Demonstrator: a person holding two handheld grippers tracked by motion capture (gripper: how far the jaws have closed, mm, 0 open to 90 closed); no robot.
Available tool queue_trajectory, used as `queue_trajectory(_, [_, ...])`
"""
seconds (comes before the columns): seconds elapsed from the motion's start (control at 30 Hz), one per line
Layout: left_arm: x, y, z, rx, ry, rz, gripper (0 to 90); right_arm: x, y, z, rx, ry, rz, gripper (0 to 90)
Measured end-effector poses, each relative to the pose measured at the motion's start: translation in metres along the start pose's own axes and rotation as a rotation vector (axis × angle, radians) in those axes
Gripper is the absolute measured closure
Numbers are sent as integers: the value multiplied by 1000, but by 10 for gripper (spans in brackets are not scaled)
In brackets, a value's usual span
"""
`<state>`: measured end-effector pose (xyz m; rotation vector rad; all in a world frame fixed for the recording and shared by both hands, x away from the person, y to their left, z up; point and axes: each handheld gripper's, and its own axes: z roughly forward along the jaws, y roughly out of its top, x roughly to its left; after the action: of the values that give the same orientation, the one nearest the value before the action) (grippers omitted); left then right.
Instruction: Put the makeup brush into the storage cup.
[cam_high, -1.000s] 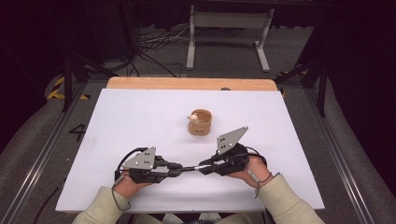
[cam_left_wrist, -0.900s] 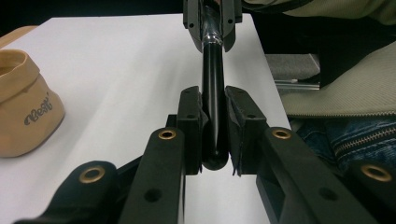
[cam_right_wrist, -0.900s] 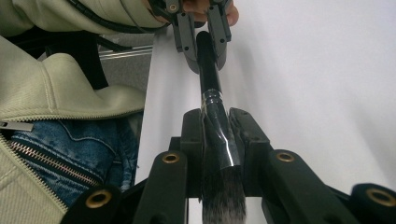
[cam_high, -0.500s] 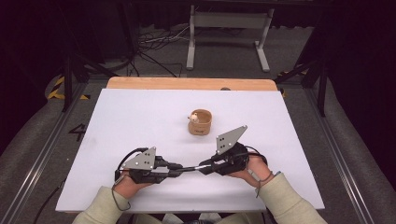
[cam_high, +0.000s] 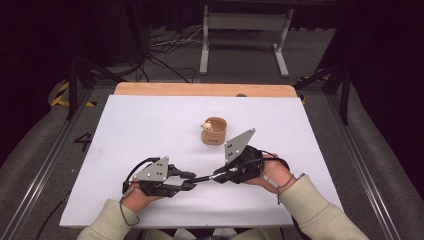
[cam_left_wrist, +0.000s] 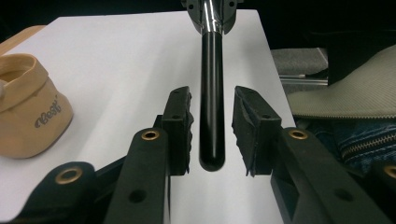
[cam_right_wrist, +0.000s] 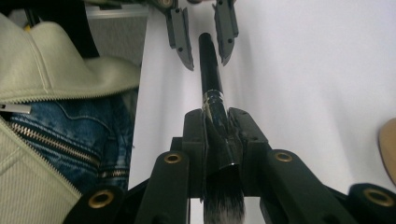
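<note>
White table (cam_high: 150, 130), landmark for all that follows. Person's forearms enter at its near edge; both grippers sit toward that edge, near the middle.

Change: the left gripper (cam_high: 187, 180) has just been opening. Its pads (cam_left_wrist: 180, 123) now stand clear on either side of the black handle end of the makeup brush (cam_left_wrist: 211, 116), gaps visible both sides, nothing pressed. A second ago, in the high view, both grippers met on the brush; now the right gripper (cam_high: 220, 176) alone carries it, jaws clamped on the ferrule (cam_right_wrist: 219, 135) just above the bristles, and it sits slightly raised off the table.

Reading: a hand-over, left to right, looks complete. The brush, held level just above the near-middle of the table, is free to be drawn away from the left jaws. The tan pouch (cam_high: 214, 131), standing open nearer the table's centre, seems the likely destination.

Hard to make out: bristle tips cut off at the bottom of the right gripper view. Pouch contents unclear, a small pale object at its rim. Its lettering is too small to read with confidence.
</note>
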<state>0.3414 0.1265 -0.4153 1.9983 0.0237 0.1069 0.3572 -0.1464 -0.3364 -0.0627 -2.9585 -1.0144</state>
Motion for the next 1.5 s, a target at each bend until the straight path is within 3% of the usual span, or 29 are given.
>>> queue_trajectory(0.17, [0, 1, 1, 13, -2, -6, 670, 4, 18, 1, 111, -21, -51, 784])
queue_trajectory(0.37, [0, 2, 4, 36, -18, -8, 674, 6, 31, 3, 197, -33, -87, 783])
queue_trajectory(1.1, [8, 10, 25, 117, -62, -34, 656, 0, 39, 11, 312, -26, -90, 784])
queue_trajectory(1.5, [11, 6, 29, 174, -73, -55, 678, 1, 54, 22, 369, -7, -128, 783])
